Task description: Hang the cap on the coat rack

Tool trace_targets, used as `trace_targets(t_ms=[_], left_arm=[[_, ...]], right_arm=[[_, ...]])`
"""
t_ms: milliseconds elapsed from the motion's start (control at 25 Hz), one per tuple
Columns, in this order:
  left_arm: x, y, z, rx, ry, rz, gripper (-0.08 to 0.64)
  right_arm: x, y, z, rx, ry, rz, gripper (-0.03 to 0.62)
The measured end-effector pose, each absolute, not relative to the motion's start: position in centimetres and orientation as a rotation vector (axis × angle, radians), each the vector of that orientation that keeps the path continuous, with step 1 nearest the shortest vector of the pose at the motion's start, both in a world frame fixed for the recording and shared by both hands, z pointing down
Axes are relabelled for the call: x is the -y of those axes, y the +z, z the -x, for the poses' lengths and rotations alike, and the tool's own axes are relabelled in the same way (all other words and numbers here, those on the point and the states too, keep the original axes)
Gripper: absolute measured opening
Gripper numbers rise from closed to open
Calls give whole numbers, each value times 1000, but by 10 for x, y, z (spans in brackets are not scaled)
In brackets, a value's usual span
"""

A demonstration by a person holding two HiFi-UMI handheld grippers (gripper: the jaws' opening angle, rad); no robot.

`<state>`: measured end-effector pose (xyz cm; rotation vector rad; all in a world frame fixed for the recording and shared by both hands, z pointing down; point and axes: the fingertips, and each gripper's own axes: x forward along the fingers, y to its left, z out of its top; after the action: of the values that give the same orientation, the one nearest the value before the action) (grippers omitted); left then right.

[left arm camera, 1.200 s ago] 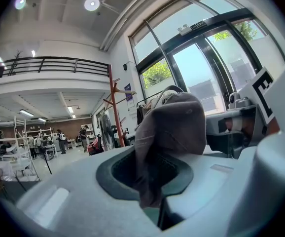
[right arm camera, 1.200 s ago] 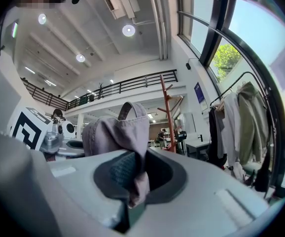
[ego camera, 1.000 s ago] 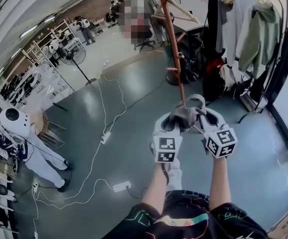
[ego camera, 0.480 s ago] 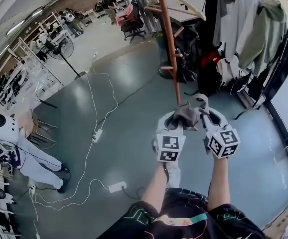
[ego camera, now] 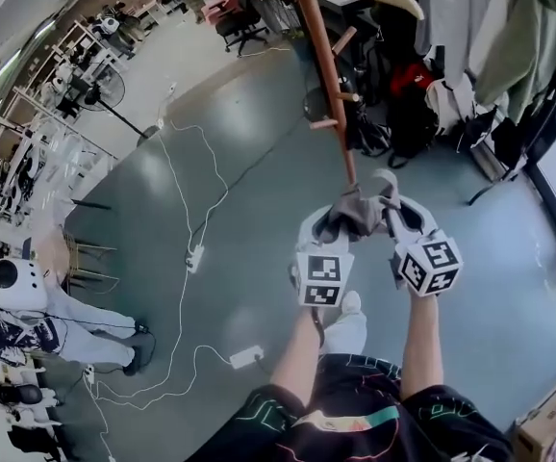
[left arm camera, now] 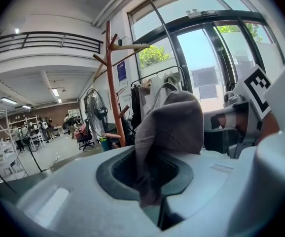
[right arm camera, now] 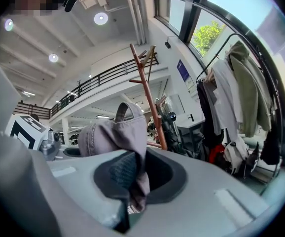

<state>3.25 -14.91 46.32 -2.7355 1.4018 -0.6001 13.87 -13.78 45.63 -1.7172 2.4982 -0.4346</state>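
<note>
Nearest to us, the left gripper point(ego camera: 324, 239) and the right gripper point(ego camera: 400, 227) are held side by side in front of the body. Both have nearly closed jaws, each pinching a fold of the grey cap point(ego camera: 357, 214). In the left gripper view the fabric runs down into the narrow gap between the jaws. In the right gripper view the same happens with the edge that carries the back strap loop. The cap hangs bunched between the two, clear of the floor point(ego camera: 240, 191) and touching nothing else.

Just beyond the cap stands the coat rack point(ego camera: 328, 85), a reddish-brown pole with short pegs point(ego camera: 326, 121) angling off it. We see a gap between cap and pole, with no contact. The upper branches appear only in the gripper views, above the cap, and they are bare.

Farther off, a clothes rail point(ego camera: 509, 37) full of garments stands to the right.

Our judgement: pick-up is done and the carry is nearly done. What remains is lifting to a peg, slipping the cap over it and releasing.
</note>
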Motion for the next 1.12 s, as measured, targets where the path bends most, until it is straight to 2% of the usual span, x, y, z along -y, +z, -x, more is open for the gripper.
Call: trace_targets(t_ms=[560, 1120], left_arm=[[257, 463, -29, -1312, -521, 2807, 57], [283, 469, -49, -1269, -406, 2943, 57]], right_arm=[[237, 452, -132, -2463, -388, 1834, 26], [263, 448, -147, -2507, -348, 1997, 26]])
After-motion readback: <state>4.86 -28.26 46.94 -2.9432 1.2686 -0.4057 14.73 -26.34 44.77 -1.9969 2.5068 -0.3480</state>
